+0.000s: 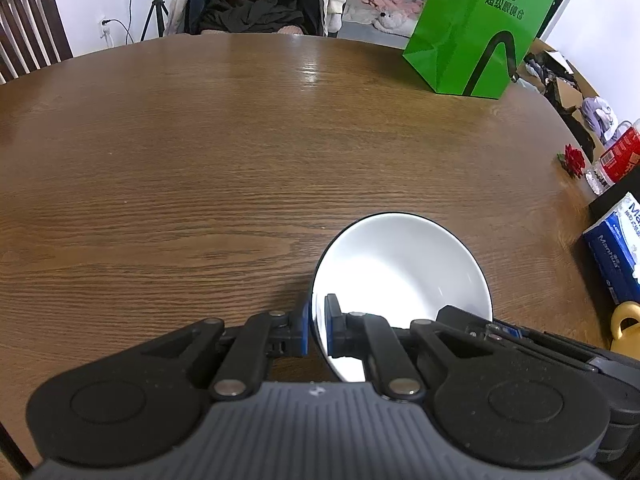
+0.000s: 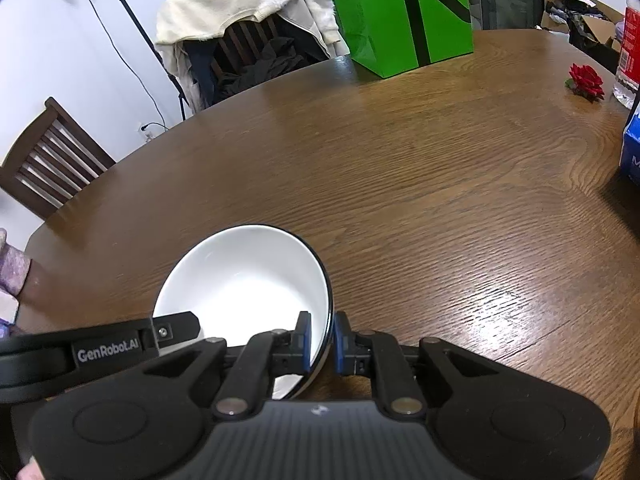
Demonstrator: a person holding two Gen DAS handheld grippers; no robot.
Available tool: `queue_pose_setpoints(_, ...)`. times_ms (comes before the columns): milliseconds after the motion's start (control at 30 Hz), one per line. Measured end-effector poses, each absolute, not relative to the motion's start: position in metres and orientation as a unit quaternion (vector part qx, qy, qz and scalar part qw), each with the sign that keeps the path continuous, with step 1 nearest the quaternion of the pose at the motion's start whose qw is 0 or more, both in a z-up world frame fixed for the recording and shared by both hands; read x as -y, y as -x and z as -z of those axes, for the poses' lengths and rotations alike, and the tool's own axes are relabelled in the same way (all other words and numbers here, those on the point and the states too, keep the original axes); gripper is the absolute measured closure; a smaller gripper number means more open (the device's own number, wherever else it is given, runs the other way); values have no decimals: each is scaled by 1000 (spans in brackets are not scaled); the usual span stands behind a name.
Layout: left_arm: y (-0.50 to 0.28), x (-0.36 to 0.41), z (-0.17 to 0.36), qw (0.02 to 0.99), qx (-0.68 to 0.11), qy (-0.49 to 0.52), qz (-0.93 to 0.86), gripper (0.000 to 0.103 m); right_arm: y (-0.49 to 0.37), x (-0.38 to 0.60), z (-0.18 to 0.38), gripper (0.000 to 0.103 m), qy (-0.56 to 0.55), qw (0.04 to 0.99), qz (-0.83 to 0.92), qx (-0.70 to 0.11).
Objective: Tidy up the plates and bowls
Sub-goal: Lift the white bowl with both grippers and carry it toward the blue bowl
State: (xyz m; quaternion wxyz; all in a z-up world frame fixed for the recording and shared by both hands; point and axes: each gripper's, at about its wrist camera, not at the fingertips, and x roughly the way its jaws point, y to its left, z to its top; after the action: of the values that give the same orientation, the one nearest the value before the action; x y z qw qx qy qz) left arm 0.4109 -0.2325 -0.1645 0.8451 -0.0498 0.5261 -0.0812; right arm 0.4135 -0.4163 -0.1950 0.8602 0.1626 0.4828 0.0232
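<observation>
Both grippers pinch one white ceramic bowl with a thin dark rim [image 1: 400, 268] over a round brown wood-grain table [image 1: 200, 152]. The left gripper [image 1: 317, 330] clamps its blue-padded fingers on the bowl's rim at about 8 o'clock; the right gripper [image 2: 322, 338] grips the opposite edge at about 4 o'clock. A glossy green paper shopping bag [image 1: 480, 28] stands at the table's far side, 1 o'clock; a small red rose [image 2: 586, 80] lies at 2 o'clock.
</observation>
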Motion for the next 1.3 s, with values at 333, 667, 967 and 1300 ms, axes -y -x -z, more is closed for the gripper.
queue_pose_setpoints(333, -400, 223, 155, 850, -518, 54, 78, 95, -407, 412, 186, 92, -159, 864, -29, -477)
queue_pose_setpoints(667, -384, 203, 140, 857, -506, 58, 72, 95, -394, 393, 170, 91, -147, 870, -36, -468)
queue_pose_setpoints(967, -366, 175, 125, 863, -496, 68, 59, 95, -386, 366, 154, 91, -135, 874, -50, -465)
queue_pose_setpoints(1300, -345, 147, 111, 867, -491, 73, 46, 95, -375, 336, 139, 91, -126, 876, -66, -460)
